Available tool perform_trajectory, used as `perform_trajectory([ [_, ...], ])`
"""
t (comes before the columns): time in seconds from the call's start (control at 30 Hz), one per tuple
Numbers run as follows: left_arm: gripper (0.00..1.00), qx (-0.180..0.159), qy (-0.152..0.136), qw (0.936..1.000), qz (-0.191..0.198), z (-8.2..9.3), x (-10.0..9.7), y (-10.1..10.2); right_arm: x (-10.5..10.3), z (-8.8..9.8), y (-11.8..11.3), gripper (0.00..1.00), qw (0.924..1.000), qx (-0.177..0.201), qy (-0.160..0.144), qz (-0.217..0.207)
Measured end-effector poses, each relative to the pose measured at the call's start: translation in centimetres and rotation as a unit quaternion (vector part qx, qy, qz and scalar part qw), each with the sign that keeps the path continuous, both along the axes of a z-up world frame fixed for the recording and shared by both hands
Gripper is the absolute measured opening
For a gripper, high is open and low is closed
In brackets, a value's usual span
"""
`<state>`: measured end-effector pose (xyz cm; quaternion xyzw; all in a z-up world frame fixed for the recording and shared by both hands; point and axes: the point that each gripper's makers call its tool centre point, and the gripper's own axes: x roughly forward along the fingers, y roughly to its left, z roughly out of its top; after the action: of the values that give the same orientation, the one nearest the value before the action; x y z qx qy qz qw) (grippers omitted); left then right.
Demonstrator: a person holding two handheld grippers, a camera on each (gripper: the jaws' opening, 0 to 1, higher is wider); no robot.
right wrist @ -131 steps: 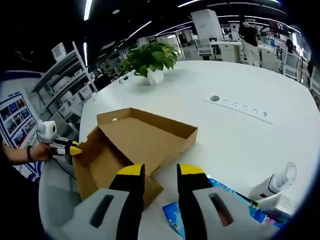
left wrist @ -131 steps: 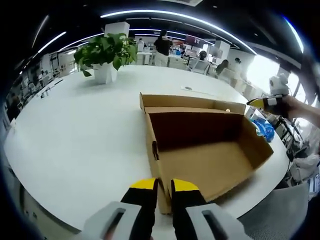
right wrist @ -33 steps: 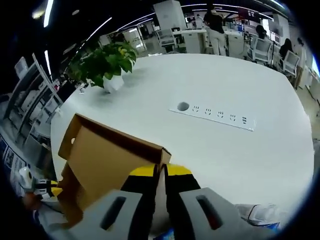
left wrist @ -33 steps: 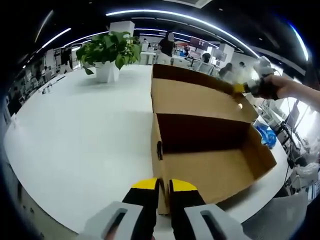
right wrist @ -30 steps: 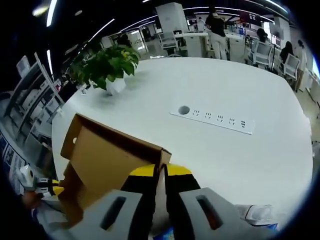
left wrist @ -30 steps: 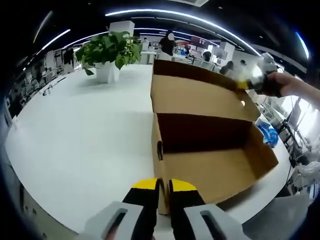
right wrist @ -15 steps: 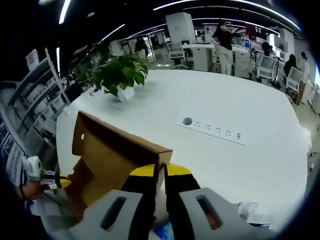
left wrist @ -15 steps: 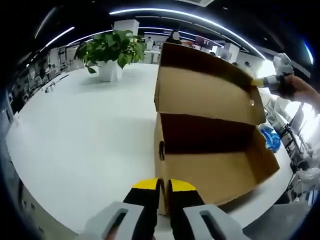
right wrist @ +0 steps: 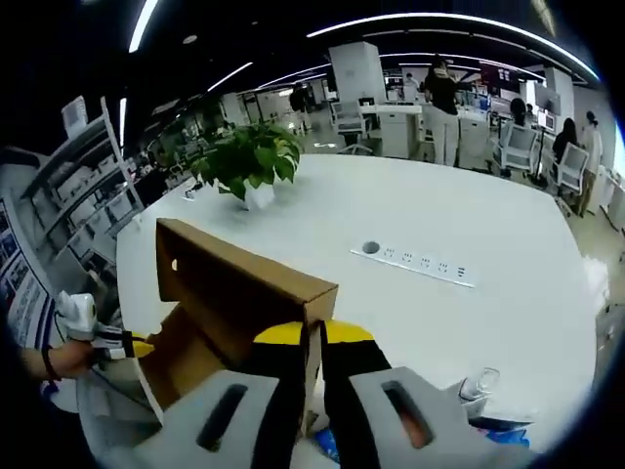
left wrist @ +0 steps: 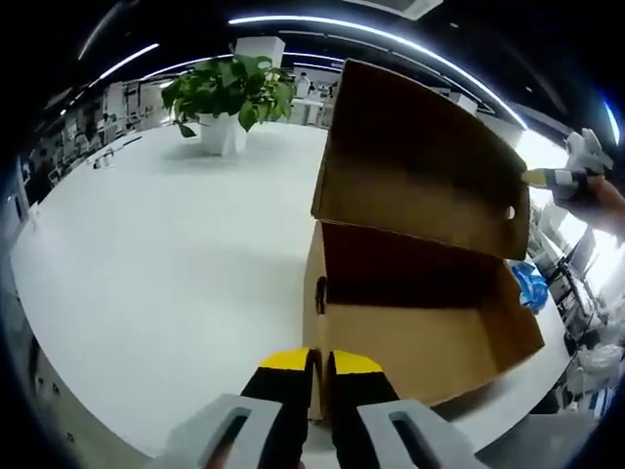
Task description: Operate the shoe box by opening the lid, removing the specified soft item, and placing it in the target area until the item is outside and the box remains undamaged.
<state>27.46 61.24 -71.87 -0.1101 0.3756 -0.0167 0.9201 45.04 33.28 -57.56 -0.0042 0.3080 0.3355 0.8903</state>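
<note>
the box [left wrist: 420, 332] sits on the white table [left wrist: 156, 264], well this side of the plant [left wrist: 229, 93]. the left gripper [left wrist: 314, 363] pinches the box's near wall; the right gripper [right wrist: 314, 337] pinches the lid [right wrist: 244, 293] by its corner, the lid raised over the box. the risk: a skewed pull on that corner could tear the hinge or crease the card, or the lid could slip free and drop.

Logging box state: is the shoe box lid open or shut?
Partly open: the lid tilts up over the shoe box, its edge pinched by the right gripper.
</note>
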Motion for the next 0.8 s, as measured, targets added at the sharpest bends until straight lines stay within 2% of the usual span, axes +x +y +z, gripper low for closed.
perform_trajectory([
  [0.13,0.05,0.001,0.0,1.0,0.001,-0.1,0.1,0.0,-1.6,0.6,0.0,0.03,0.9999,0.01,-0.012,-0.006],
  [0.3,0.05,-0.001,-0.002,1.0,0.002,-0.1,0.1,0.0,-3.8,1.2,0.2,0.03,0.9994,-0.001,-0.034,0.008],
  [0.53,0.05,0.002,-0.002,1.0,0.002,-0.1,0.0,0.0,-5.7,1.2,0.0,0.03,0.9988,-0.002,-0.048,0.01],
  [0.8,0.05,0.002,-0.002,1.0,0.0,0.0,0.0,0.0,-8.0,0.9,-0.2,0.03,0.9966,-0.016,-0.08,0.009],
])
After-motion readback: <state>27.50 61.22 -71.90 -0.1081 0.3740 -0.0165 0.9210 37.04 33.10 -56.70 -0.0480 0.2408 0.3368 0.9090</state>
